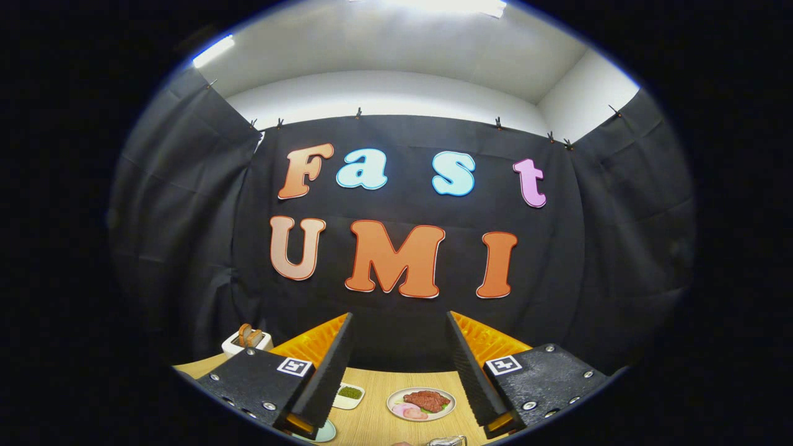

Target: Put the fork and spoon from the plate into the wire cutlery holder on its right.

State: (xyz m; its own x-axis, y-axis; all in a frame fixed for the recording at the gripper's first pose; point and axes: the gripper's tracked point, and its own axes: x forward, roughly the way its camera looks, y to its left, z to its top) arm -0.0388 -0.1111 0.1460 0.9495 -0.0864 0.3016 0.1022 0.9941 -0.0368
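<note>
My gripper [399, 317] is open and held high above a wooden table [378, 421], its fingers wide apart and pointing at the booth wall, with nothing between them. Low between the fingers, at the near edge of the table, pokes up the top of a shiny wire object [447, 441] that looks like the cutlery holder. Left of it, partly hidden under the left finger [322, 365], lies the rim of a pale blue plate [323, 432]; what lies on it is hidden.
A white plate with meat and slices of food [421, 402] sits mid-table between the fingers. A small white dish of green bits [349, 394] lies to its left. A white toaster with bread [248, 339] stands at the far left by the wall.
</note>
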